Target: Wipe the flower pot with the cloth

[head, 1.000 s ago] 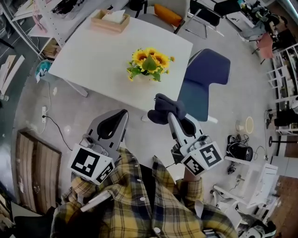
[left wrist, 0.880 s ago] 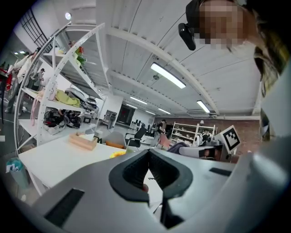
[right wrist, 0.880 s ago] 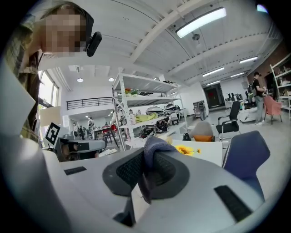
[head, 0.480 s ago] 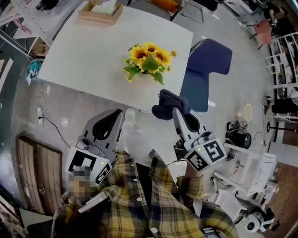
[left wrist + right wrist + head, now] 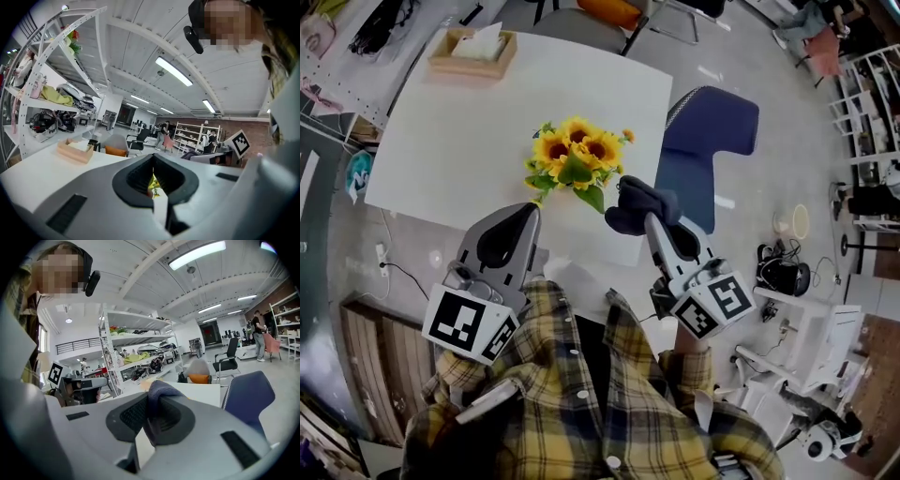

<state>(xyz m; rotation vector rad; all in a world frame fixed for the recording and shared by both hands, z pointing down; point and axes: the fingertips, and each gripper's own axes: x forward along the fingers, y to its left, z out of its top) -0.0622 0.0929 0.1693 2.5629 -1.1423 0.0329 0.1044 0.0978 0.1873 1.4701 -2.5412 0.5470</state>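
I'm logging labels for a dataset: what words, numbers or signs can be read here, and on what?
No words or numbers can be read in any view.
Cube on the left claw: square black-and-white marker, no letters.
Cube on the right claw: the same.

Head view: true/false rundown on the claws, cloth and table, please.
1. The right claw grips the cloth. True.
2. The left claw grips the flowers. False: it is shut on nothing, and the flowers lie beyond its tip.
3. The cloth lies flat on the table. False: it is bunched in the right claw.
4. A wooden box sits at the table's far corner. True.
5. The blue chair stands at the table's left in the head view. False: it is on the right.
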